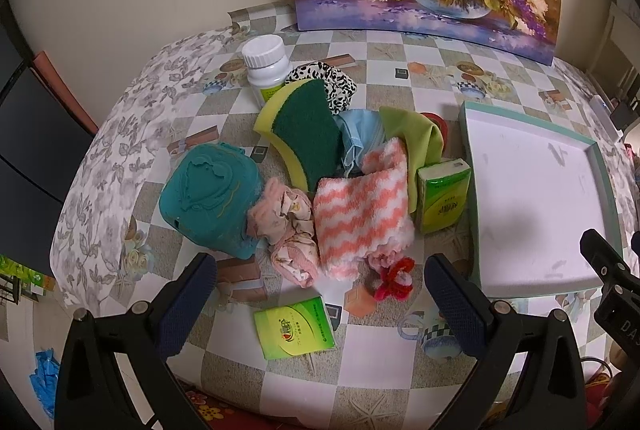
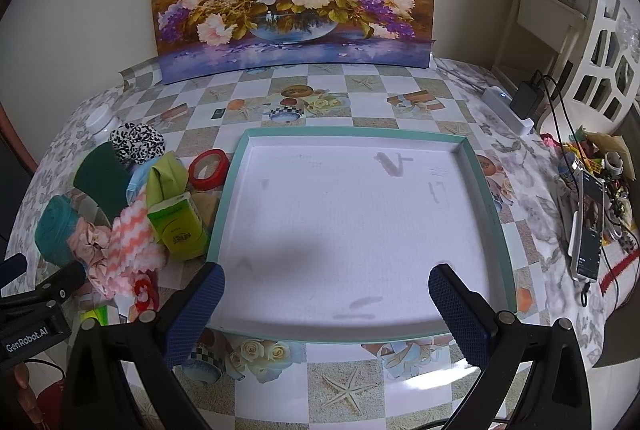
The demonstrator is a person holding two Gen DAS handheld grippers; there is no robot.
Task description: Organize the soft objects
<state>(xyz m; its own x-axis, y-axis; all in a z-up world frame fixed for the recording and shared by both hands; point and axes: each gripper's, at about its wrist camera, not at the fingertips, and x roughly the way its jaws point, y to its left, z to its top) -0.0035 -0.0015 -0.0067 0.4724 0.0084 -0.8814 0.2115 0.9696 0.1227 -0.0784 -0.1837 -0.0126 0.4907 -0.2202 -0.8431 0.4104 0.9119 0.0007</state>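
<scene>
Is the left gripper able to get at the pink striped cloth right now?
Probably yes. The left gripper is open and faces the striped cloth, which lies on top of the pile, with only a flat tissue pack below the fingers.

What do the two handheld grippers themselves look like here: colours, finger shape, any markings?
Both are matte black frames with round silver bolts at the joints. The left gripper and right gripper each carry two fingers faced with dark blue, finely dimpled pads. Seen from the right wrist view, the left tool's body is printed "GenRobot.AI" in white; from the left wrist view, the other's shows white letters, cut off.
</scene>
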